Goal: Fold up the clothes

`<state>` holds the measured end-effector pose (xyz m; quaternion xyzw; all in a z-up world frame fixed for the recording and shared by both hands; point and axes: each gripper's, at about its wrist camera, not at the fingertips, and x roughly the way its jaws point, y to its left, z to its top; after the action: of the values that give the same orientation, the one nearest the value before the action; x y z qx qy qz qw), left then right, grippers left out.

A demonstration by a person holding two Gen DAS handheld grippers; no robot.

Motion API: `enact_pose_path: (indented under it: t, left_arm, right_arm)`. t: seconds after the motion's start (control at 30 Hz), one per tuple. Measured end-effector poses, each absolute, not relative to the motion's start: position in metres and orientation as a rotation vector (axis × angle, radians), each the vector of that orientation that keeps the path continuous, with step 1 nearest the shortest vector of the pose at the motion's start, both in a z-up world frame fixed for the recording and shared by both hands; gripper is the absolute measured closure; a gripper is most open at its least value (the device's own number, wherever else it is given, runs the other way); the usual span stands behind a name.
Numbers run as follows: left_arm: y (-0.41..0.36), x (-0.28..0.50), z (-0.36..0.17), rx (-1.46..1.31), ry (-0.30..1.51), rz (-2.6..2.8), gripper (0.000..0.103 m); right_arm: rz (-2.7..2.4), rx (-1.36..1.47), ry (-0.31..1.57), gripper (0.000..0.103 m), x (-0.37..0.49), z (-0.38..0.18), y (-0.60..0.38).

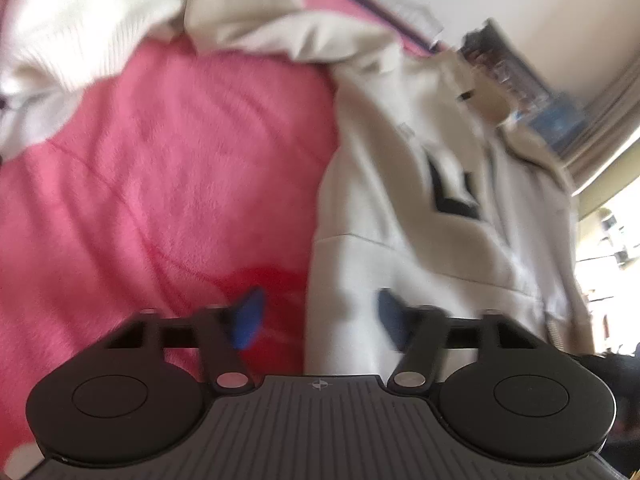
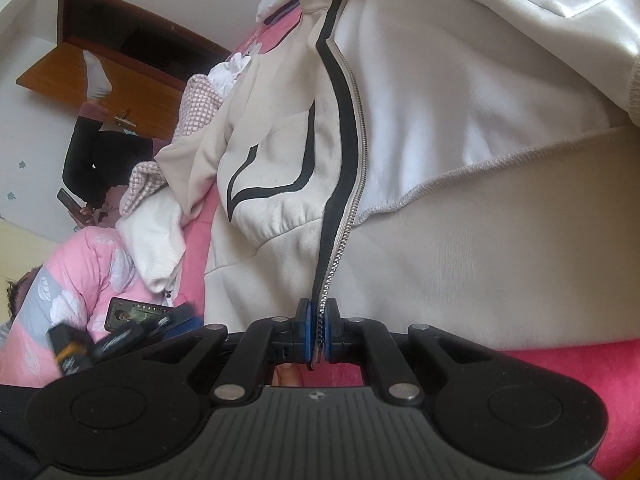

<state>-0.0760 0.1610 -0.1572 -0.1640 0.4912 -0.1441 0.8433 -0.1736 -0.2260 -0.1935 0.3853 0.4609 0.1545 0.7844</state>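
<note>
A cream zip-up jacket (image 1: 420, 200) with black trim lies spread on the pink blanket (image 1: 160, 160). In the blurred left wrist view my left gripper (image 1: 320, 316) is open. One blue pad hangs over the blanket and the other over the jacket's lower edge, and neither presses on cloth. In the right wrist view the jacket (image 2: 460, 120) fills the frame. Its metal zipper (image 2: 344, 208) runs down into my right gripper (image 2: 318, 332), which is shut on the zipper edge near the hem.
A white knit sweater (image 1: 80, 20) and other pale clothes are heaped at the far side of the bed. In the right wrist view a person (image 2: 96, 152) lies at the left with a phone, beside a pink quilt (image 2: 80, 272) and a wooden door (image 2: 132, 52).
</note>
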Motion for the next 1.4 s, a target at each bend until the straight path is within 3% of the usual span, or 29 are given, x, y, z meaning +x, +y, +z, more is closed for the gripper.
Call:
enact_pose_path:
  t: [0.07,0.17,0.3,0.47,0.57,0.8,1.13,1.27,1.4]
  left_arm:
    - [0.158,-0.075,-0.16,-0.342,1.042,-0.32,0.097]
    - [0.163,-0.089,-0.146,-0.398,0.989,-0.33,0.101]
    - [0.185,-0.109,-0.134,-0.536,0.99,-0.31,0.101]
    - [0.188,-0.112,-0.162,-0.568,1.083,-0.265,0.101]
    - [0.179,-0.117,-0.147,-0.491,1.032,-0.305,0.101]
    - [0.169,-0.112,-0.167,-0.388,1.077,-0.301,0.1]
    - [0.164,-0.115,-0.166,-0.298,1.065,-0.311,0.094]
    - [0.166,-0.112,-0.167,-0.337,1.082,-0.311,0.086]
    - [0.166,-0.109,-0.168,-0.36,1.092,-0.309,0.084]
  right_arm:
    - [0.332,0.826,0.989,0.097,-0.174,-0.193,-0.226]
    - [0.339,0.796,0.976,0.097,-0.176,-0.19,-0.225]
    - [0.359,0.731,0.948,0.097,-0.177,-0.177,-0.222]
    - [0.358,0.718,1.024,0.097,-0.173,-0.192,-0.222]
    - [0.36,0.688,1.016,0.097,-0.175,-0.187,-0.222]
    - [0.321,0.66,1.062,0.097,-0.175,-0.196,-0.224]
    - [0.268,0.753,0.986,0.084,-0.17,-0.169,-0.256]
    - [0.274,0.751,1.035,0.083,-0.147,-0.182,-0.25]
    - [0.282,0.722,1.069,0.083,-0.132,-0.196,-0.237]
